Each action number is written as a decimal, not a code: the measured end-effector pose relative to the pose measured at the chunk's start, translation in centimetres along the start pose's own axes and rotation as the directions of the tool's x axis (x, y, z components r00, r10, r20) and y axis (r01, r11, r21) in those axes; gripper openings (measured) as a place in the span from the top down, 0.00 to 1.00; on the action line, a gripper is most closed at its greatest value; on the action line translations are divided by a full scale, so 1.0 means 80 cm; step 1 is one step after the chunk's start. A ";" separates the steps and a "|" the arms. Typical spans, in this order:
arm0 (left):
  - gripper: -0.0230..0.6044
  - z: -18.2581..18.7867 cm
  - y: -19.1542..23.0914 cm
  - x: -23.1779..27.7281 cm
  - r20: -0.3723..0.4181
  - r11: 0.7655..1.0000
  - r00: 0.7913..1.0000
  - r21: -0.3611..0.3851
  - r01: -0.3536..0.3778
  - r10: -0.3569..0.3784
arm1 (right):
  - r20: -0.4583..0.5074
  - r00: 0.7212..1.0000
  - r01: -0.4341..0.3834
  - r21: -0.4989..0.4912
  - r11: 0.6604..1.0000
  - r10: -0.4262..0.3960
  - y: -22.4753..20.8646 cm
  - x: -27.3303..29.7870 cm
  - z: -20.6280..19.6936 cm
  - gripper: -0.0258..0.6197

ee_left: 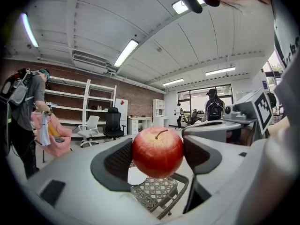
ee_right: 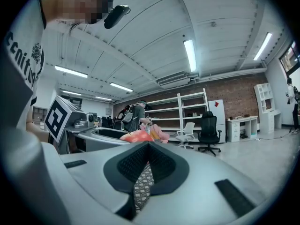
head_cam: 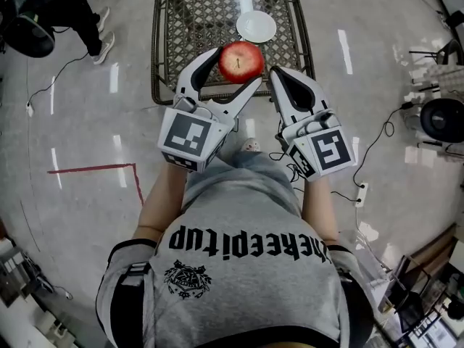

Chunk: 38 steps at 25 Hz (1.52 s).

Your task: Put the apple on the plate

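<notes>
A red apple (head_cam: 241, 61) is held in the air by my left gripper (head_cam: 226, 69), whose jaws are shut on its two sides; in the left gripper view the apple (ee_left: 158, 152) fills the gap between the dark pads. A white plate (head_cam: 256, 27) lies on the far right part of the metal mesh table (head_cam: 181, 27), beyond the apple. My right gripper (head_cam: 284, 80) hangs just right of the apple with its jaws shut and nothing between them. The apple's top (ee_right: 137, 136) peeks over the right gripper's left jaw.
The mesh table's rim (ee_left: 174, 198) shows below the apple. Cables and a power strip (head_cam: 359, 193) lie on the shiny floor at right. A person (ee_left: 23, 111) stands at left; office chairs (ee_right: 207, 133) and shelves line the brick wall.
</notes>
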<state>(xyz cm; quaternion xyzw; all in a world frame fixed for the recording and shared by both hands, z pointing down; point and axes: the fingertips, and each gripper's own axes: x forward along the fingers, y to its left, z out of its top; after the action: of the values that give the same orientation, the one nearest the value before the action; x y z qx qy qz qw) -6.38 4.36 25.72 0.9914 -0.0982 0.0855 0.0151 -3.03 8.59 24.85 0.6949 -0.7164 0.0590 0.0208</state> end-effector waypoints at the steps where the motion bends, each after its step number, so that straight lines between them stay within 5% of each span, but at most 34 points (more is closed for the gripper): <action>1: 0.35 0.000 -0.002 0.006 0.001 1.000 1.000 -0.001 -0.006 0.006 | -0.002 1.000 -0.002 -0.003 1.000 0.002 -0.007 0.000 -0.002 0.95; 21: 0.35 0.011 -0.011 0.020 0.005 0.992 0.992 0.003 -0.124 0.124 | 0.019 0.992 -0.128 0.004 0.992 0.128 -0.028 -0.005 0.001 0.95; 38: 0.35 0.006 0.022 0.042 -0.013 0.998 0.998 0.006 -0.062 0.062 | 0.000 0.997 -0.079 0.013 0.997 0.079 -0.040 0.030 0.001 0.95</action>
<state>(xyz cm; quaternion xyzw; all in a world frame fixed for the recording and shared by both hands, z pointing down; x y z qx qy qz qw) -3.40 1.94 25.84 0.9873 -0.1288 0.0926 0.0106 0.05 6.10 25.18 0.6660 -0.7430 0.0646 0.0138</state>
